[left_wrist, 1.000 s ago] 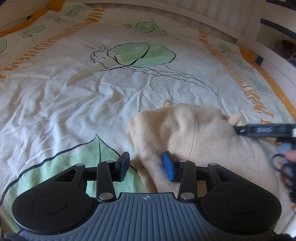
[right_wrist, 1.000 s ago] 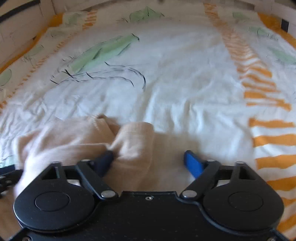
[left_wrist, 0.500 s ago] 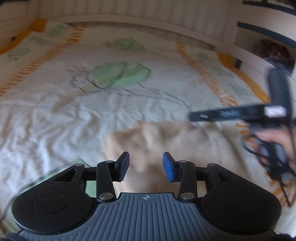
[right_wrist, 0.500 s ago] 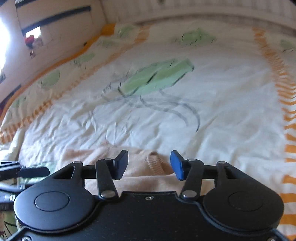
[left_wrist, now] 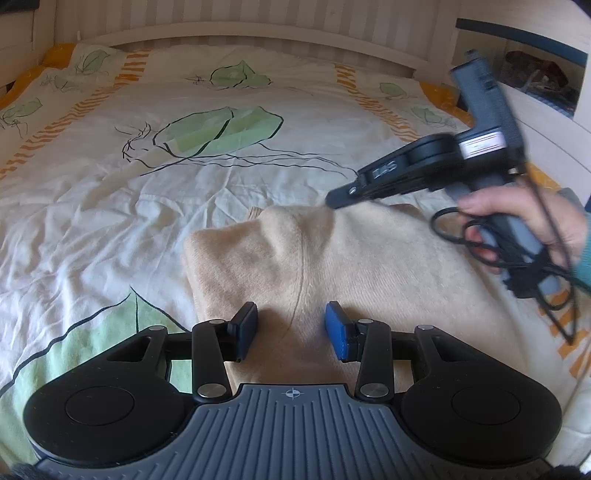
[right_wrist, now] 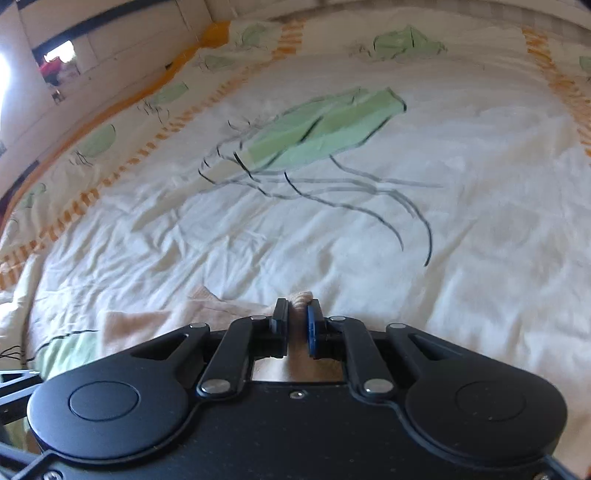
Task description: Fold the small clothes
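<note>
A cream knit garment (left_wrist: 354,266) lies folded on the bed. My left gripper (left_wrist: 291,328) is open just above its near edge, empty. My right gripper (right_wrist: 297,325) is shut on a bunched far edge of the cream garment (right_wrist: 301,297), with the fabric pinched between the pads. In the left wrist view the right gripper (left_wrist: 334,197) reaches the garment's far edge from the right, held by a hand (left_wrist: 524,218). Most of the garment is hidden under the right gripper's body in the right wrist view.
The bed is covered by a wrinkled white duvet (left_wrist: 155,206) with green leaf prints and orange stripes. A white headboard (left_wrist: 258,33) runs along the back. A shelf unit (left_wrist: 535,74) stands at the right. Black cables (left_wrist: 532,258) hang from the hand.
My right gripper has closed on the garment's far edge; it was open half a second ago. My left gripper stays open and has shifted right over the garment.
</note>
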{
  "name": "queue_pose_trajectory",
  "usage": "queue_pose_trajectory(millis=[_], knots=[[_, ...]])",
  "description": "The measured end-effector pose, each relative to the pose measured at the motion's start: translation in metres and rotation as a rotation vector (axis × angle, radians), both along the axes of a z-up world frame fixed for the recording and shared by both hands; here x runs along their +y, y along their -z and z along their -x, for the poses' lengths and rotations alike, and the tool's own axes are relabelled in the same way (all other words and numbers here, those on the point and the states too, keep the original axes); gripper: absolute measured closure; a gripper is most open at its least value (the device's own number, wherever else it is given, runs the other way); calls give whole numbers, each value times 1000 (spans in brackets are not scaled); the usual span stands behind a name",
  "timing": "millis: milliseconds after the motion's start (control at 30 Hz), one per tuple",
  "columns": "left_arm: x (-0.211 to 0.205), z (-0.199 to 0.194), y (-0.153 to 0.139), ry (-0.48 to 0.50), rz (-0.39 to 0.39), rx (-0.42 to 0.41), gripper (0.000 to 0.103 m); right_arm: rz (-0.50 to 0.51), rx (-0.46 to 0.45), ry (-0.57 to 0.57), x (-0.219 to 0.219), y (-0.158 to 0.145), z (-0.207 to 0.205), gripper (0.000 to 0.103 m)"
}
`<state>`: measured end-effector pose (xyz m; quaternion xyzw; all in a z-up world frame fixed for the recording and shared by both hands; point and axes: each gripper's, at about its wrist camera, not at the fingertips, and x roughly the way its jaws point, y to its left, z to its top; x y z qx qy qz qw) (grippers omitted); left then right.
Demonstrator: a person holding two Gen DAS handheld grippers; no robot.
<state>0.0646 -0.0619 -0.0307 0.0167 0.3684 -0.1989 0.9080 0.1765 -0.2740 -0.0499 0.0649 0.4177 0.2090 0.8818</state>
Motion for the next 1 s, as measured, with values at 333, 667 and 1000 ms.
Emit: queue_pose_trajectory(millis=[333, 667, 1000], knots=[[0, 2, -12, -47, -24, 0, 61, 64, -147, 157, -18, -42, 61, 33], [-7, 9, 2, -90, -91, -8, 44, 167, -13, 296, -22, -5, 122, 19], [-2, 19, -23, -150, -177, -44, 32, 139, -100, 362, -19, -42, 156, 1]])
